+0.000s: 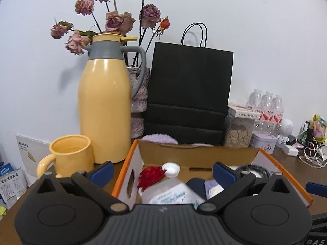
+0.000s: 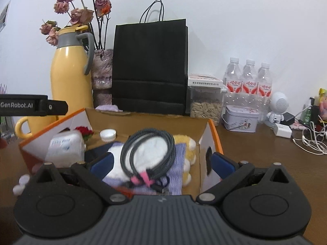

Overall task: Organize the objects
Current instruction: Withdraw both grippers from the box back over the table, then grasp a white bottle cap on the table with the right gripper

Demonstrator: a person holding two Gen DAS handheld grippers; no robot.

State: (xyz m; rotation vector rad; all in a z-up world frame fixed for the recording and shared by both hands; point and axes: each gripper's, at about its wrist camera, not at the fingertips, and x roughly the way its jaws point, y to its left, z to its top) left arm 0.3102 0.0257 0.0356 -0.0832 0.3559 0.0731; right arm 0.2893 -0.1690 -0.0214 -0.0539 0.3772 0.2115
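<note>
Lying coiled in the box (image 2: 143, 120), cable (image 2: 148, 153) ends point nearward.

Three water bottles (image 2: 248, 77) (red labels), one black bag (image 2: 150, 65), one yellow mug (image 1: 69, 155)

"GenRobot.AI" stands on the black bar (image 2: 22, 104); bottle labels seem unreadable.

A lived-in home corner: a brown wooden worktop (image 2: 255, 163) against a plain white wall, crowded with dried roses (image 1: 114, 20), a yellow thermos jug (image 1: 104, 106), matching mug (image 1: 69, 155), water bottles (image 2: 248, 79) and charger cables (image 2: 310, 140).
</note>
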